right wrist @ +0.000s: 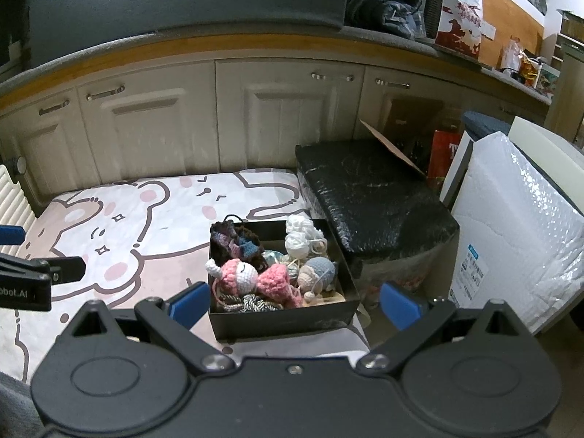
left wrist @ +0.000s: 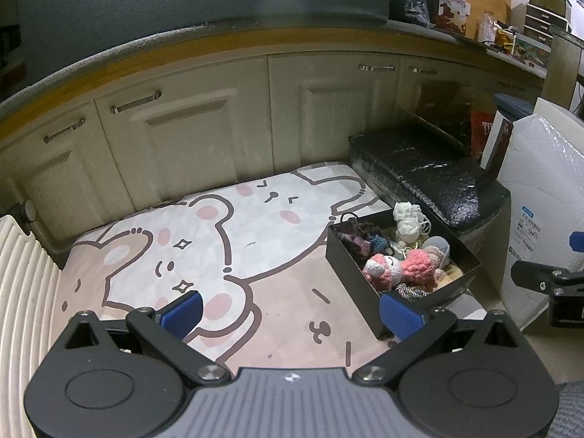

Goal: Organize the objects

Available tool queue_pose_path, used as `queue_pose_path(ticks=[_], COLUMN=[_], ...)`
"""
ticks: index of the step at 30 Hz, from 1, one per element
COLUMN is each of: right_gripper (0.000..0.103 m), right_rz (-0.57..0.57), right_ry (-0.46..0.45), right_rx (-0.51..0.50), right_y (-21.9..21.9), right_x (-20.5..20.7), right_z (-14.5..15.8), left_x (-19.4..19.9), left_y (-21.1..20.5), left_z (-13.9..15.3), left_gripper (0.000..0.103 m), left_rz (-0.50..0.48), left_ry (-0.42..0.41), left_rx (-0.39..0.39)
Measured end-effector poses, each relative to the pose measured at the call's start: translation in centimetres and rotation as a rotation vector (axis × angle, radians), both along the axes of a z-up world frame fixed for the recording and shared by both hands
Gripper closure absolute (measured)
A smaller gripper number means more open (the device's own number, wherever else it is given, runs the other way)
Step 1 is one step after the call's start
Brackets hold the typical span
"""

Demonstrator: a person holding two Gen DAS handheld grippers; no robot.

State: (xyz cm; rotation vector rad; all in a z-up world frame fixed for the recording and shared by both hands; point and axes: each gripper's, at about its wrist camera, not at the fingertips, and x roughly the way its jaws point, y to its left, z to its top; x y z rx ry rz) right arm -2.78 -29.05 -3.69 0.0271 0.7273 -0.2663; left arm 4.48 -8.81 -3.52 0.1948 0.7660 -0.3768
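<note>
Black box point(right wrist: 284, 319) of crocheted toys point(right wrist: 255, 279) sits at my frame's centre; both tongs, left point(left wrist: 290, 308) and right point(right wrist: 295, 301), spread, empty.

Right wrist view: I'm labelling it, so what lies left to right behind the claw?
Ribbed white panel → cartoon bear mat → black box of crochet toys → black wrapped bundle → white bubble-wrap package.

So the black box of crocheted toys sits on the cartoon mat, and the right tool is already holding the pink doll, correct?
Not quite: the right tool is open and holds nothing. The right wrist view shows the pink doll lying in the black box on the cartoon mat.
</note>
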Motion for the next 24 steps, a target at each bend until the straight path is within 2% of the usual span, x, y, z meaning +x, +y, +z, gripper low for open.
queue_pose_path(ticks=[24], right_gripper=[0.002], right_rz=[0.001], right_ry=[0.002], right_rx=[0.003], right_y=[0.09], right_x=[0.03], right_z=[-0.02], left_x=[-0.07], left_y=[0.08], left_z=[-0.02], left_gripper=[0.001], left_rz=[-0.004], left_ry=[0.006], left_rx=[-0.004])
